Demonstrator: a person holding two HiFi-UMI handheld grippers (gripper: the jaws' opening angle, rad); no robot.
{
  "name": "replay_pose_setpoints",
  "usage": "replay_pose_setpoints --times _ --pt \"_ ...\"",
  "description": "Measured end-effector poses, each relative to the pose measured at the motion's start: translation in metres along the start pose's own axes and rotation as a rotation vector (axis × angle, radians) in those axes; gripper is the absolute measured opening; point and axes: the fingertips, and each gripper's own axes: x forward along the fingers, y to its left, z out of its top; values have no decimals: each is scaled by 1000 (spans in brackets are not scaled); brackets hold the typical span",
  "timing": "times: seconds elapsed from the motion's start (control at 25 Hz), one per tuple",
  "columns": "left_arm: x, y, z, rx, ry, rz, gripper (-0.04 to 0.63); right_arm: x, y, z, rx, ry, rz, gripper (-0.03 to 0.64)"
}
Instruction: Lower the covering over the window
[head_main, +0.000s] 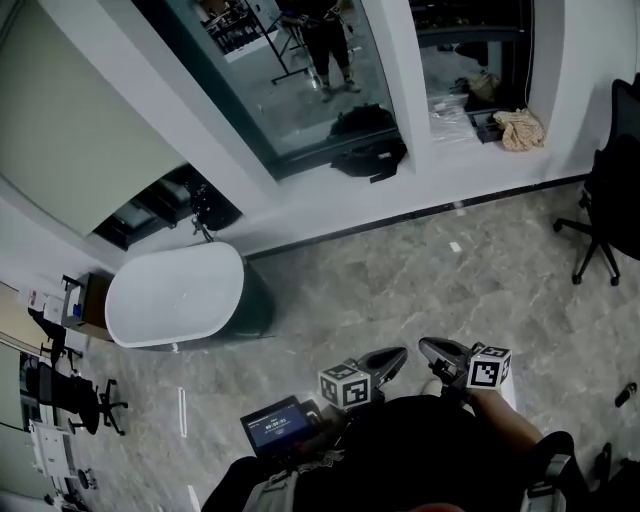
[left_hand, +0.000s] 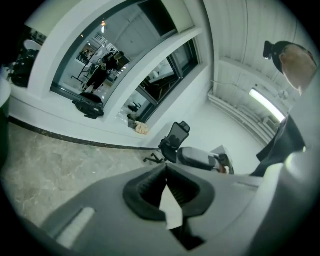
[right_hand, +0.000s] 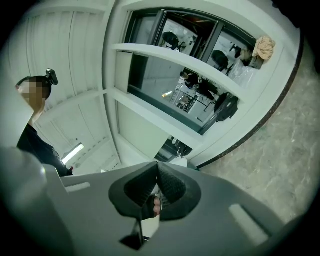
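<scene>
A pale roller blind (head_main: 70, 110) covers most of the left window pane, with a dark strip of glass (head_main: 165, 205) open below it. The middle window (head_main: 290, 90) is uncovered and reflects the room. Both grippers are held low, close to the person's body and far from the window. My left gripper (head_main: 385, 362) is shut with nothing in it, and the left gripper view shows its jaws (left_hand: 166, 167) meeting. My right gripper (head_main: 440, 352) is also shut and empty, its jaws closed (right_hand: 157, 167) in the right gripper view. The blind (right_hand: 140, 132) and the window (right_hand: 175, 90) appear beyond them.
A white oval tub (head_main: 175, 295) stands against the wall below the blind. A black bag (head_main: 365, 140) and a beige cloth (head_main: 520, 128) lie on the sill. Black office chairs stand at right (head_main: 610, 200) and far left (head_main: 70, 400). A small screen (head_main: 280, 425) sits near the person's waist.
</scene>
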Motion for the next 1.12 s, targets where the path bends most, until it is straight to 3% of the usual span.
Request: replay_pose_setpoints --times 0.28,0.56,0.8,1.0,1.12 --pt "41 -4 10 61 32 13 2 -24 -30 23 32 -37 -35 6" --pt "41 47 42 -13 -41 43 2 23 -55 43 -28 51 -42 6" --pt "47 120 103 -73 -70 3 2 85 -88 96 -40 17 -124 6" --pt "52 167 173 -26 -65 -46 2 156 -103 138 -52 14 -134 6" --pt "44 202 199 -35 -71 -35 2 198 -114 153 -47 -6 -119 6"
